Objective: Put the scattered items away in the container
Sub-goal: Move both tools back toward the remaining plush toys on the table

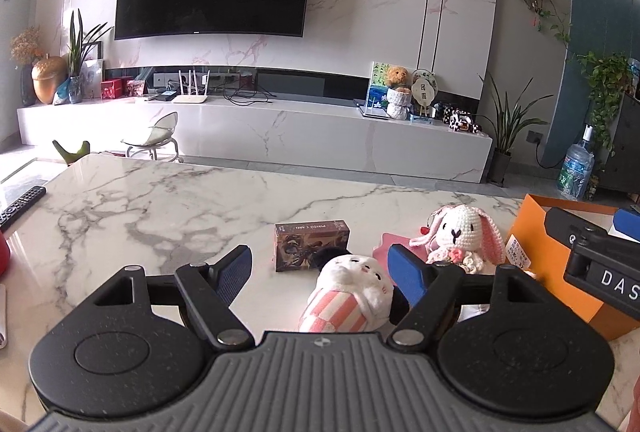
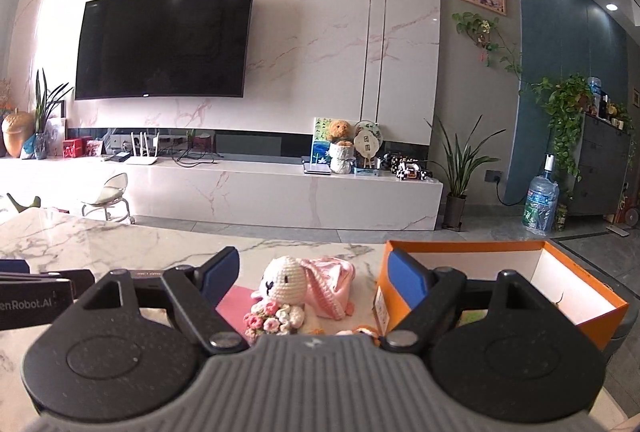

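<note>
A: What writing can you read?

B: The small brown box [image 1: 312, 245] on the marble bench [image 1: 160, 204] carries "PHOTO CARD" along its top edge. The right gripper's [image 2: 316, 278] body, seen from the left camera, shows "DAS"; the left gripper's [image 1: 326, 274] body, seen from the right camera, shows "enRobot.AI". A white label [image 1: 517, 251] on the orange box [image 2: 576, 272] has print too small to read.

A: How do the toys look?

B: The crocheted bunny [image 2: 286, 286] is white with long pink ears, black stitched eyes and a bunch of pink flowers at its chest. The plush [image 1: 352, 292] is white and furry, with a pink-and-white checked lower half and black parts beside it.

A: Where are they against the fingers?

B: The left fingers [image 1: 236, 272] are spread wide, holding nothing; the plush lies between them, nearer the right one. The right fingers [image 2: 406, 278] are also wide and empty, with the bunny between them on a pink cloth [image 2: 234, 302]. The orange box stands open just right of the bunny, its white inside showing behind the right finger.
</note>
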`<state>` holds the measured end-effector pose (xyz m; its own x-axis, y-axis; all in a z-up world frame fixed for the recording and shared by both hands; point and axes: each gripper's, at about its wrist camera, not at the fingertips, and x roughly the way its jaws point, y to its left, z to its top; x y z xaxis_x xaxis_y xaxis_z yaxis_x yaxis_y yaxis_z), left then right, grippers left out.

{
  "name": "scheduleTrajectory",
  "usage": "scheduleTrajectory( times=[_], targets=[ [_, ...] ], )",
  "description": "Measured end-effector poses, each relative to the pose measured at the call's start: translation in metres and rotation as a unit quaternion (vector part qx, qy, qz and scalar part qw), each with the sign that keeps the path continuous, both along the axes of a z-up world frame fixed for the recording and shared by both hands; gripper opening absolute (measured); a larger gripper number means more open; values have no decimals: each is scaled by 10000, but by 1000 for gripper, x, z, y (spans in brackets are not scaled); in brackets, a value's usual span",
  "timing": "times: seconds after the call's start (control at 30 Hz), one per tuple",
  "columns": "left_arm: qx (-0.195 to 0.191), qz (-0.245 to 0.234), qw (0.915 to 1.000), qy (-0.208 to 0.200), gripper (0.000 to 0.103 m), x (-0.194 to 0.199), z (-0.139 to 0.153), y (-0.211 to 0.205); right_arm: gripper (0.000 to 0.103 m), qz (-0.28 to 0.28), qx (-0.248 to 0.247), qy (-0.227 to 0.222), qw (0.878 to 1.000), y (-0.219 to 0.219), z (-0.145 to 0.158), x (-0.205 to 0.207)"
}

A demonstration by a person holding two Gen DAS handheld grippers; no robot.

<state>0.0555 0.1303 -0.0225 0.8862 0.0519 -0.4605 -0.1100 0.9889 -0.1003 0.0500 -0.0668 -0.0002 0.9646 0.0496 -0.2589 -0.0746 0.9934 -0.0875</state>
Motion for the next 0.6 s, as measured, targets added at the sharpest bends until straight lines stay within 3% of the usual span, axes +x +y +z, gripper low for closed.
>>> scheduleTrajectory(
  times=[0.6],
  targets=[
    [-56,-52,9992,388,89,40,-44,5,83,77,-227,532,9983,15,-49,44]
  ],
)
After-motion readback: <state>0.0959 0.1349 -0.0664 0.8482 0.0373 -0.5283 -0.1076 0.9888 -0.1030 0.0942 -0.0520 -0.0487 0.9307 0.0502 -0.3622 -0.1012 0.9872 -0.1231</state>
